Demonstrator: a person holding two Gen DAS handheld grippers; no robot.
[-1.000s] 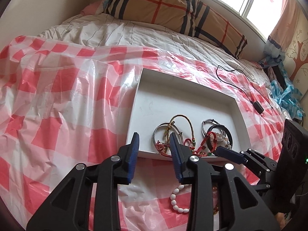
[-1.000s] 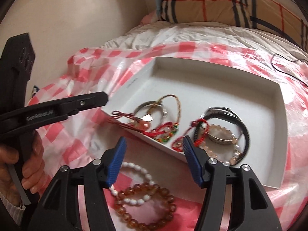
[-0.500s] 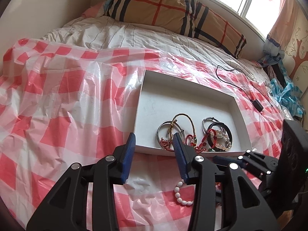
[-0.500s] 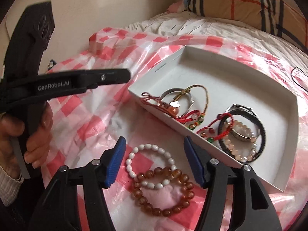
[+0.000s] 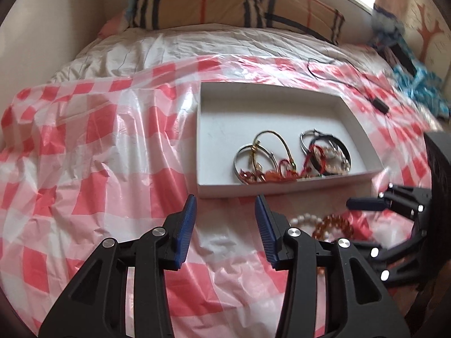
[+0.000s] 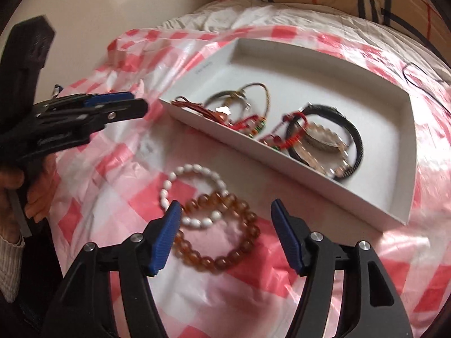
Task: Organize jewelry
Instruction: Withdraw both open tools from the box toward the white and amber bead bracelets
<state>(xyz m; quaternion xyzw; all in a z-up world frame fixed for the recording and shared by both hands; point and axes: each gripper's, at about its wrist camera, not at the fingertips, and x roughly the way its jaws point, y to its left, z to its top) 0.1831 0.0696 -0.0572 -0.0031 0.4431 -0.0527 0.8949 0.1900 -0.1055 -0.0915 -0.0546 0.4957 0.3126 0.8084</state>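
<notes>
A white tray (image 6: 310, 186) lies on the red-checked plastic sheet with several bracelets (image 6: 324, 135) piled along its near side. In front of it, on the sheet, a white bead bracelet (image 6: 194, 167) overlaps an amber bead bracelet (image 6: 249, 217). My right gripper (image 6: 227, 204) hangs just above the amber one; its jaws are opening and the pads touch nothing. My left gripper (image 5: 225, 200) is open and empty over bare sheet, short of the tray wall (image 5: 282, 190). From there both loose bracelets (image 5: 332, 224) show to its right, under a right finger (image 5: 366, 204).
A plaid pillow (image 5: 239, 0) and crumpled white bedding lie behind the sheet. A black cable (image 5: 352, 84) runs past the tray's far right corner. A hand (image 6: 36, 191) holds the left gripper (image 6: 138, 102) at the left edge. A wall stands at the left.
The right gripper has swung over the two loose bracelets and its jaws stand wider. The left gripper has rolled and spread its jaws; it stays in front of the tray.
</notes>
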